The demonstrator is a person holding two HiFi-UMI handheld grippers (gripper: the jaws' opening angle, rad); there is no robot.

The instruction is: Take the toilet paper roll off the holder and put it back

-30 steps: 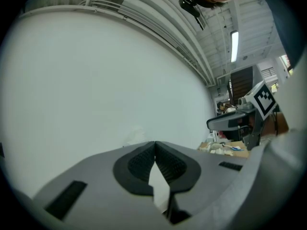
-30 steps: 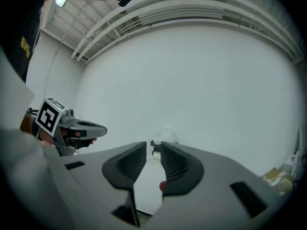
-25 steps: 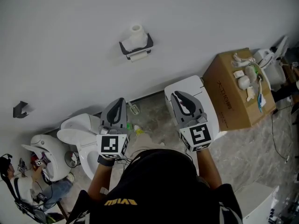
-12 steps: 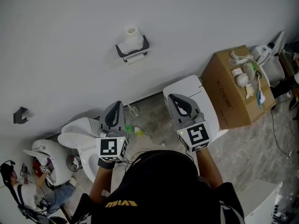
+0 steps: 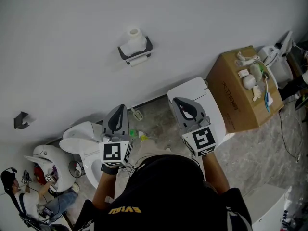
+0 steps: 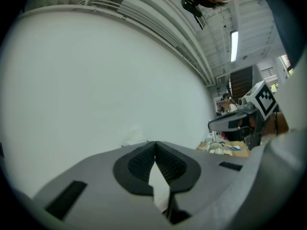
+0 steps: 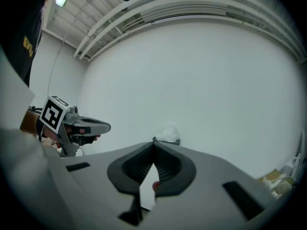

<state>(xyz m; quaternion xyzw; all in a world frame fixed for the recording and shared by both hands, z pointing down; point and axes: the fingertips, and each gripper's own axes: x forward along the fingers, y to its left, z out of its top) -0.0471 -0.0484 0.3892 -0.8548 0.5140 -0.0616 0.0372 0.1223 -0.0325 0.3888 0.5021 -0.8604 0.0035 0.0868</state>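
As seen in the head view: white toilet paper roll seated on dark grey wall-mounted holder, fixed to plain white wall, well above the wall's bottom edge. Side by side and pointed at the wall, left grey two-jaw gripper and right grey two-jaw gripper, both well apart from roll and holder, both empty. Below the left one, white toilet; below the right one, white rectangular tank top; brown cardboard box just beside the tank top, small items on its lid.

Left gripper view: jaws closed tip to tip, nothing between; roll only a faint pale shape on the wall ahead; right gripper off at the right side.

Right gripper view: jaws pressed together, nothing between; roll and holder straight ahead, just over the jaw tips yet apart from them; left gripper at the left.
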